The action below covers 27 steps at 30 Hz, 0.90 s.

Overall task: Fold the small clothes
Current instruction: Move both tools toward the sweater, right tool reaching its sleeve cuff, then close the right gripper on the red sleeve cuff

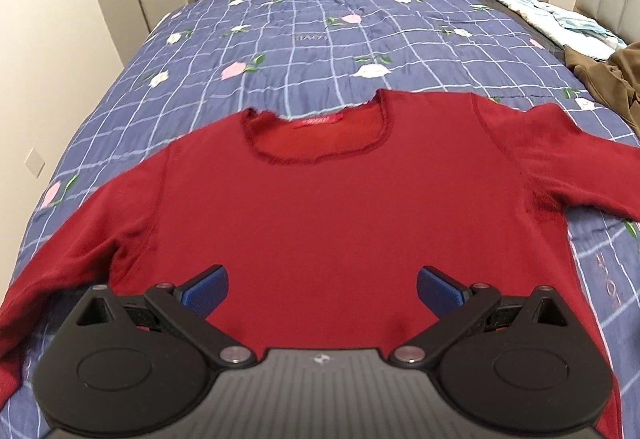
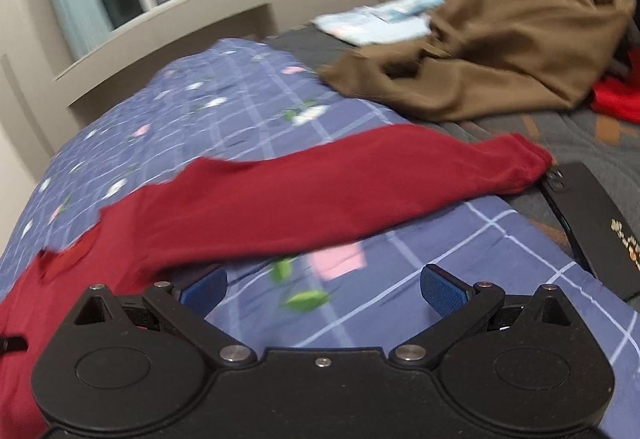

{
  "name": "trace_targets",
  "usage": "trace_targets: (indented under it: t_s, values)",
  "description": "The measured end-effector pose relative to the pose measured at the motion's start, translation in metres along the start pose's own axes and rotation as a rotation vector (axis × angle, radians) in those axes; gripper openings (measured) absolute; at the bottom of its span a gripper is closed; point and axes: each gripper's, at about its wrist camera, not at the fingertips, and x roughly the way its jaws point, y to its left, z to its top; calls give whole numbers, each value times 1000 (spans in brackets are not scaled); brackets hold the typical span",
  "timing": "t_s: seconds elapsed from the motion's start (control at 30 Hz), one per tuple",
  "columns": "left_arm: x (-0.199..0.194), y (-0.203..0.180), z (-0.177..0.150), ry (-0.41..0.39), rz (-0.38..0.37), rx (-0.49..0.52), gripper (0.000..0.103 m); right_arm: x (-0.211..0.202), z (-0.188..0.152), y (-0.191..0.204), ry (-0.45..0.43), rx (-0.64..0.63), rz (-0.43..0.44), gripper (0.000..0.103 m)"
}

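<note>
A dark red sweater (image 1: 340, 207) lies flat on the bed, front side up, on a blue checked quilt (image 1: 304, 39) with pink and white flowers. Its neckline (image 1: 316, 139) points toward 12 o'clock in the left wrist view, and a red label shows inside the collar. One sleeve (image 1: 72, 251) runs out toward 8 o'clock, and the other sleeve (image 1: 568, 155) goes toward 3 o'clock.

The left gripper (image 1: 322, 289) hangs over the lower part of the sweater body, at 6 o'clock of the view. Its blue pads (image 1: 208, 289) stand wide apart and nothing is between them. I cannot tell if they touch the cloth.

In the right wrist view, which is rather blurred, the same right-hand sleeve (image 2: 320, 191) stretches across the quilt from 8 o'clock to 3 o'clock. Its cuff (image 2: 528, 163) ends just beside a flat black case (image 2: 592, 223) at the edge of the quilt. The right gripper (image 2: 324, 289) is spread open too, with bare quilt between its blue pads (image 2: 444, 289); the sleeve passes just beyond its left pad.

Farther away, at 1 o'clock, a brown garment (image 2: 512, 39) lies in a heap on a grey mattress (image 2: 568, 135). A pale blue cloth (image 2: 380, 19) is behind it and a bright red piece (image 2: 616, 99) is at 3 o'clock.
</note>
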Motion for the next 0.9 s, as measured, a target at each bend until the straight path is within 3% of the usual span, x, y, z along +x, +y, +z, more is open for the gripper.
trace_targets:
  t_s: [0.13, 0.4, 0.87, 0.9]
  values:
    - [12, -16, 9, -25, -11, 27, 103, 22, 15, -25, 23, 125, -57, 102]
    - [34, -43, 12, -75, -57, 41, 103, 45, 30, -63, -59, 261, -132, 91]
    - [51, -50, 3, -7, -54, 41, 103, 67, 43, -114, -112, 563, -218, 50]
    - [50, -48, 4, -5, -53, 37, 103, 68, 43, -120, -110, 601, -211, 41]
